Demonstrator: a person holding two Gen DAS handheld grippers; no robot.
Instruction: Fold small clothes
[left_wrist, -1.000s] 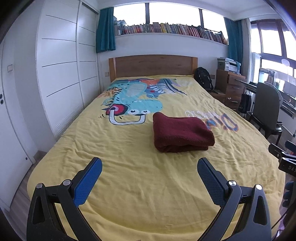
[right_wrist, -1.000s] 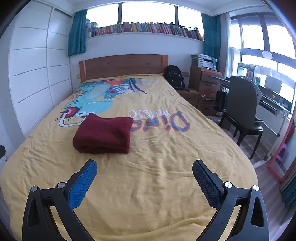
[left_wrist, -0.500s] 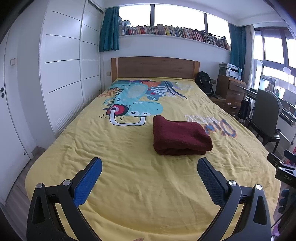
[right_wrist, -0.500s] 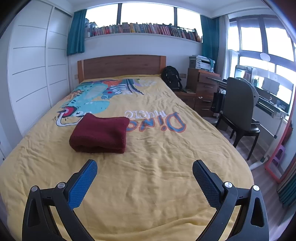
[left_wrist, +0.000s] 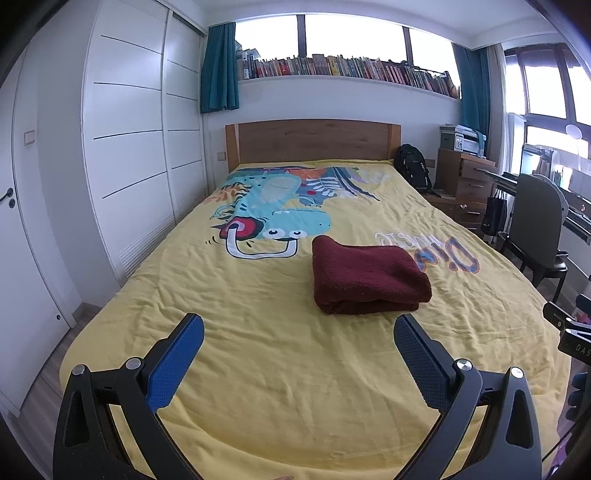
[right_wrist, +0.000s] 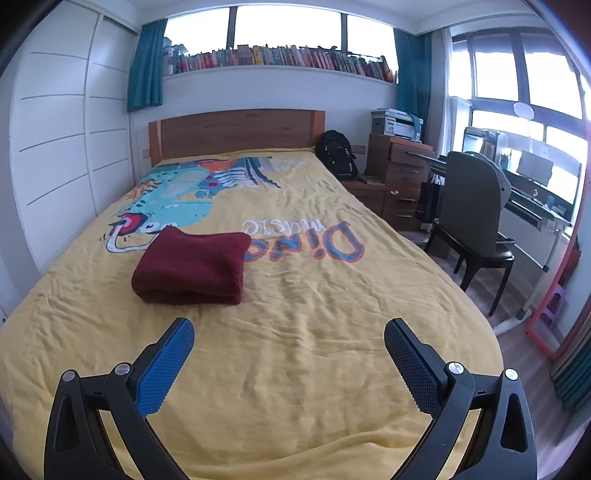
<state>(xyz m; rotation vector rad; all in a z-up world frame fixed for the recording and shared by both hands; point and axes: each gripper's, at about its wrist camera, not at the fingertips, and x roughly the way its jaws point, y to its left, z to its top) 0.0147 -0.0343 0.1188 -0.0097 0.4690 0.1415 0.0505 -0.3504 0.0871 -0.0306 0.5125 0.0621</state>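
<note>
A dark red fleecy garment (left_wrist: 365, 277) lies folded in a neat rectangle in the middle of the yellow bedspread (left_wrist: 258, 350). It also shows in the right wrist view (right_wrist: 192, 267), left of centre. My left gripper (left_wrist: 297, 332) is open and empty, held above the foot of the bed, well short of the garment. My right gripper (right_wrist: 288, 334) is open and empty, also above the foot of the bed, with the garment ahead and to its left. Part of the right gripper (left_wrist: 570, 332) shows at the right edge of the left wrist view.
White wardrobe doors (left_wrist: 129, 147) run along the left side of the bed. A wooden headboard (left_wrist: 314, 140) stands at the far end. A black backpack (right_wrist: 336, 153), a wooden drawer unit (right_wrist: 399, 177), a dark chair (right_wrist: 476, 221) and a desk (right_wrist: 535, 199) stand to the right.
Both grippers have drawn back and risen a little from the bed, so the folded garment looks slightly farther away. Both stay open. The garment has not moved.
</note>
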